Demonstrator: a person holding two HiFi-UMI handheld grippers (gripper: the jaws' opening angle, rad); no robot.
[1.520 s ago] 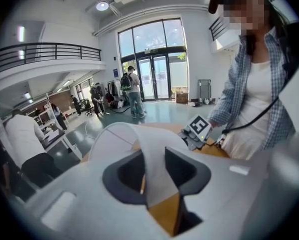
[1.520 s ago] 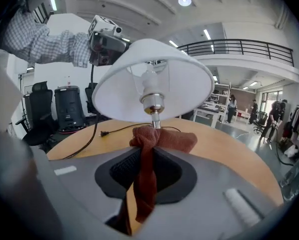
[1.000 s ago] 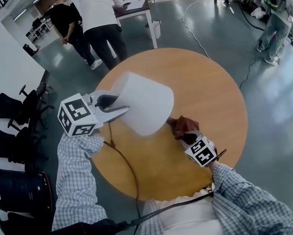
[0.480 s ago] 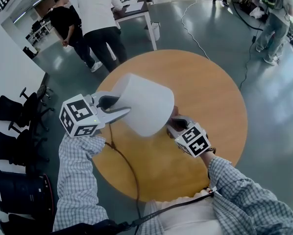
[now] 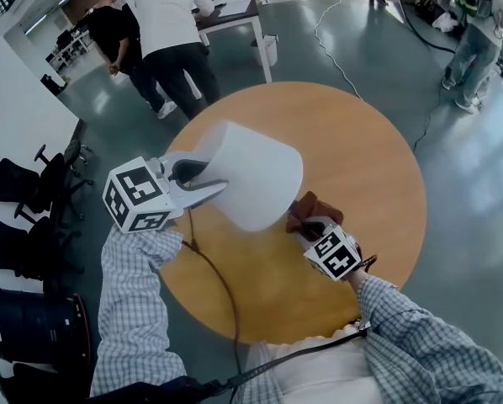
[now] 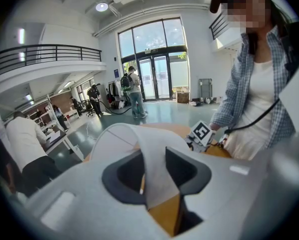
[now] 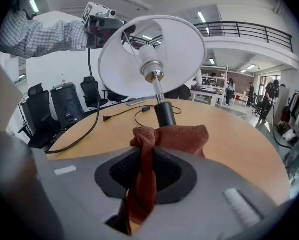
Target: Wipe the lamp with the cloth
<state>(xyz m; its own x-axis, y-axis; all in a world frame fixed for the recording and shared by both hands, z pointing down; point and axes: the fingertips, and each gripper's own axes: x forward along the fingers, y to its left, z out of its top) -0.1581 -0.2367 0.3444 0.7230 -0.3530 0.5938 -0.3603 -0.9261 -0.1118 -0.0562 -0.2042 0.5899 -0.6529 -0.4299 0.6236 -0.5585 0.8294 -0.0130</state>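
**Table lamp, held by the shade; cloth at the stem**

- **Surface** [image 5: 365, 154]: round, wood-toned top, seen from steeply above in the head view.
- **Lamp** [image 5: 253, 173]: stands toward 10 o'clock of the surface's centre. It has a white conical shade [image 7: 174, 49], a bulb [image 7: 150, 58] showing in the shade's open underside, and a dark stem [image 7: 164, 112] below. The foot is hidden behind the cloth in the right gripper view.
- **Left hand-held gripper** [image 5: 203, 183]: sits at 9 o'clock of the shade. Its jaws are partly closed and pinch the shade's wall at the rim. In the left gripper view the white strip of shade passes straight between the two dark pads.
- **Right hand-held gripper** [image 5: 306, 224]: sits at 5 o'clock of the shade. Its jaws are drawn narrow and clamped on the cloth.
- **Cloth** [image 7: 177, 139]: rust-red. One fold is nipped between the pads and the rest is bunched beyond the jaw tips, just beside the lower stem. Contact with the stem cannot be judged. In the head view it lies under the shade's rim at 4 o'clock.
- **Cord** [image 5: 220, 286]: dark. It trails over the surface from beneath the shade toward 6 o'clock and off the edge.
- **Surroundings**: people [image 5: 174, 36] stand by a desk at 11 o'clock, and black office chairs [image 5: 20, 183] are at 9 o'clock.
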